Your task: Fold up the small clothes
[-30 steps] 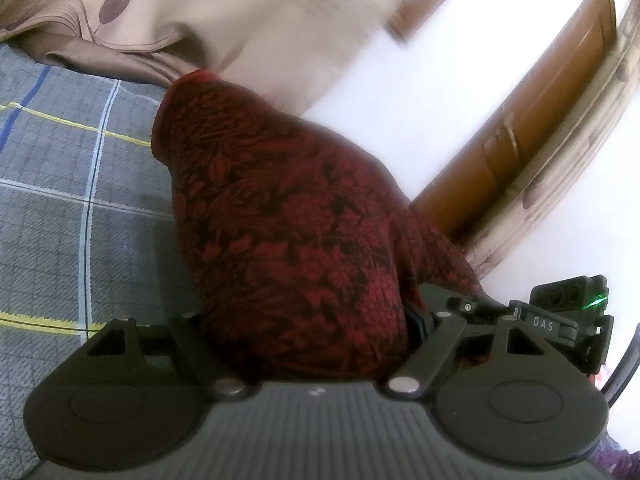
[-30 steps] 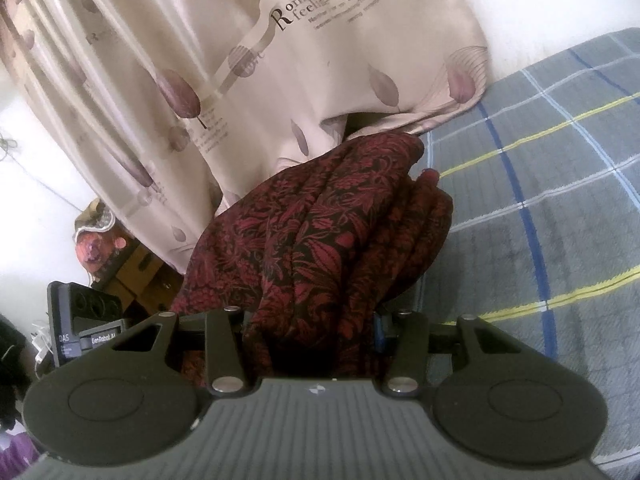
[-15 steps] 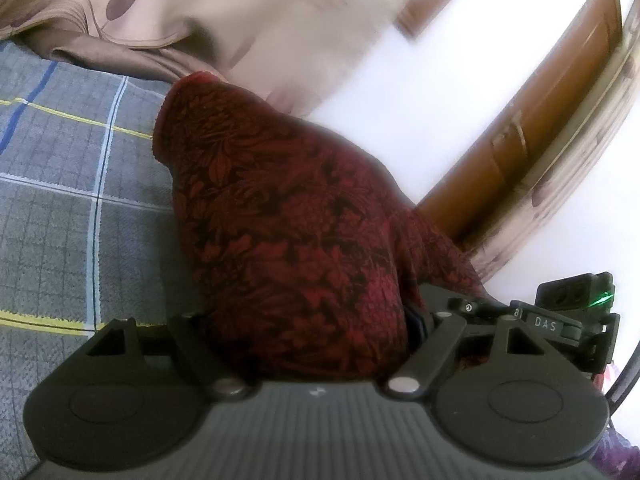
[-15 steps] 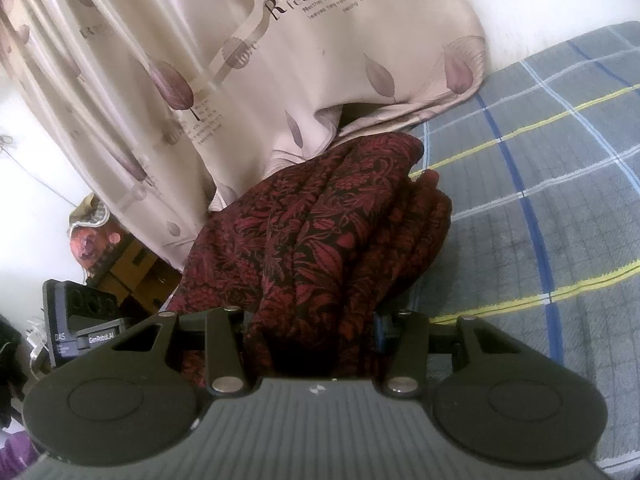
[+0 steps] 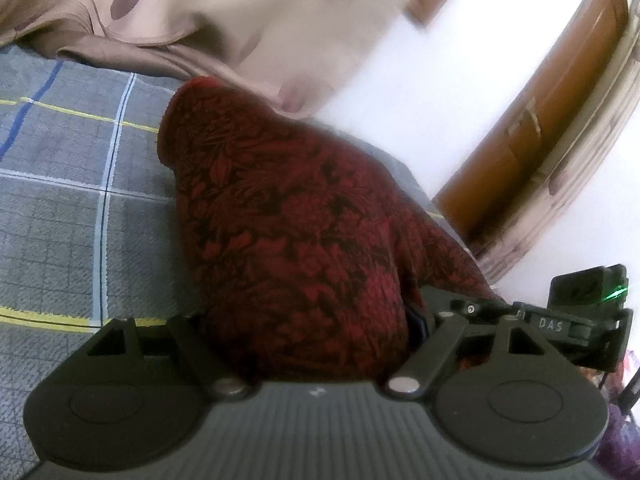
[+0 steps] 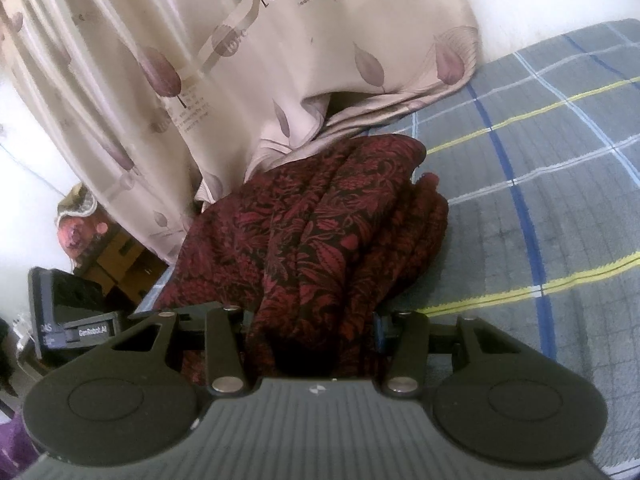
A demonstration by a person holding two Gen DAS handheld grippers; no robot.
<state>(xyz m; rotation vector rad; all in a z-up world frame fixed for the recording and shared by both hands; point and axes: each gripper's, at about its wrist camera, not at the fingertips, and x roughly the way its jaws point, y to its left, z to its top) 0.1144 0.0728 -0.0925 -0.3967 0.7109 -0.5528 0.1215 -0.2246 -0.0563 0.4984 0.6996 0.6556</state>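
Both grippers clenched on the red floral garment (image 5: 288, 232): left gripper (image 5: 308, 344) and right gripper (image 6: 312, 336) each hold a bunched edge. Cloth runs straight ahead from my fingers, its far end draped on the plaid bed (image 6: 540, 200). Neither hand nearer.

Dark-red floral garment (image 5: 296, 240), grey plaid bedsheet (image 5: 60, 200)

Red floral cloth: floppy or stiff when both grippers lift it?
Likely floppy: the red floral cloth bunches into soft ridges ahead of the right gripper. Probably light, draping from the left gripper. It may drag on the plaid bedsheet.
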